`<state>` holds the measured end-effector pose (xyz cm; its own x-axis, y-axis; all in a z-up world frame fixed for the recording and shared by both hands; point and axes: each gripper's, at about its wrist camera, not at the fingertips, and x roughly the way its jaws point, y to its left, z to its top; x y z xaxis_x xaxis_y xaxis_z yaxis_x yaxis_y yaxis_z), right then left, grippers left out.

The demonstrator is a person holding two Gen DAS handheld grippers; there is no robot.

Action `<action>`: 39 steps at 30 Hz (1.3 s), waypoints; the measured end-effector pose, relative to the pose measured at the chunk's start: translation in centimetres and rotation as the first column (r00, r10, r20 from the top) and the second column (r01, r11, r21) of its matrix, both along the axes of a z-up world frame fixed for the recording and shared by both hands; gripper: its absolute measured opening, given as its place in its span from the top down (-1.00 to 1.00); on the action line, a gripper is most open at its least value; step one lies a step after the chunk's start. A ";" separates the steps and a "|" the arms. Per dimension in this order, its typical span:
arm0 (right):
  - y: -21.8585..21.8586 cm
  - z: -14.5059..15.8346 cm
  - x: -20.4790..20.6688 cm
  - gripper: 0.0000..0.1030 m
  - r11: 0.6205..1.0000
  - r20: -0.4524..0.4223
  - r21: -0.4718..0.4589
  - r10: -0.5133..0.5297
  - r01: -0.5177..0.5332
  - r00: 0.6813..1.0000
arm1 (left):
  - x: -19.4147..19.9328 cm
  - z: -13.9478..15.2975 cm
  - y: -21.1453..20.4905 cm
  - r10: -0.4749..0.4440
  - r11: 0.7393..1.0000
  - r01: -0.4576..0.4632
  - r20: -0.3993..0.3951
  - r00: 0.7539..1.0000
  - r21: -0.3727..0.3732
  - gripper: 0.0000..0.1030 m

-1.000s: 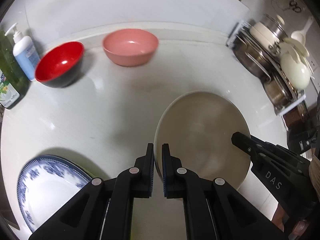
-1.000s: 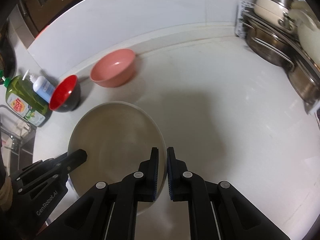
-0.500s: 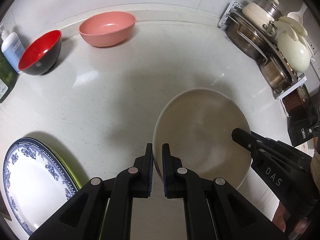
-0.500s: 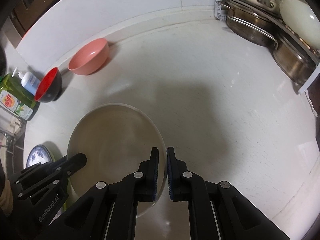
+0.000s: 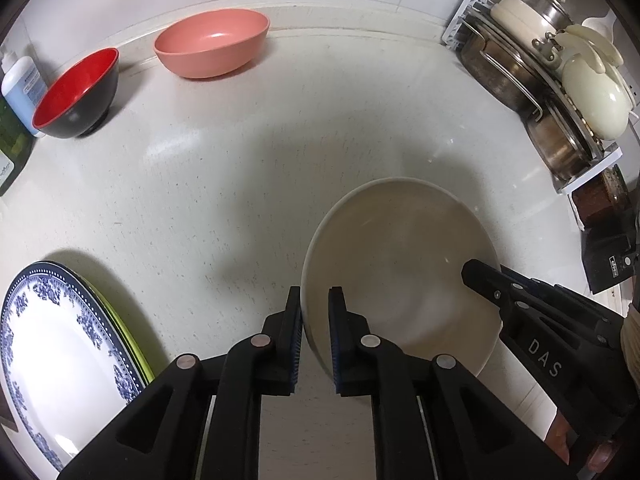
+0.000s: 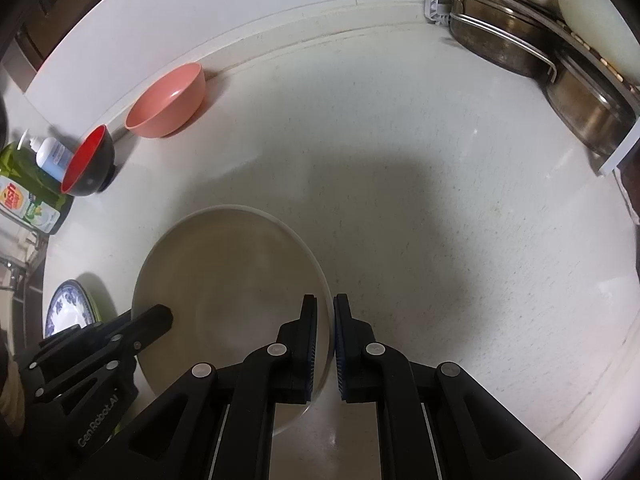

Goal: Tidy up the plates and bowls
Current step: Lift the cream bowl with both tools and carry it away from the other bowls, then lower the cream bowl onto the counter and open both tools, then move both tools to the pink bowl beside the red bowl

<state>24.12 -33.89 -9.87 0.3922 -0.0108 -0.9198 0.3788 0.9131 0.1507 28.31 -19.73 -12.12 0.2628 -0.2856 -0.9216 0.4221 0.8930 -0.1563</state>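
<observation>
My left gripper (image 5: 315, 312) opening, beige plate's (image 5: 400, 264) rim between its jaws; my right gripper (image 6: 326, 320) clamped on the opposite rim, over the counter (image 6: 440, 200)

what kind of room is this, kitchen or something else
Most likely a home kitchen: a white countertop holds a pink bowl, a rack of metal pots stands at one end, and a dish soap bottle stands at the other.

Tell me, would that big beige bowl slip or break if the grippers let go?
The big beige bowl looks glazed and shiny, so probably slippery. It's wide, and pinched only at opposite rims by the left gripper, whose jaws are opening with the rim between them, and the right gripper. It looks ceramic, so likely heavy and breakable on the hard counter.
</observation>
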 end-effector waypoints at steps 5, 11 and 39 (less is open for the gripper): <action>-0.1 -0.2 -0.1 0.80 1.000 -0.002 0.004 0.000 0.000 1.000 | -0.1 -0.1 -0.1 -0.003 1.000 0.003 0.003 1.000 0.005 0.74; -0.1 -0.2 -0.2 0.79 1.000 0.000 0.006 0.000 0.000 1.000 | 0.0 -0.2 -0.2 -0.003 1.000 0.003 -0.005 1.000 -0.002 0.69; 3.5 6.6 1.4 0.05 0.994 0.141 -0.104 0.035 -0.020 0.989 | 2.7 7.3 6.1 0.043 0.998 -0.051 0.284 0.958 0.021 -0.46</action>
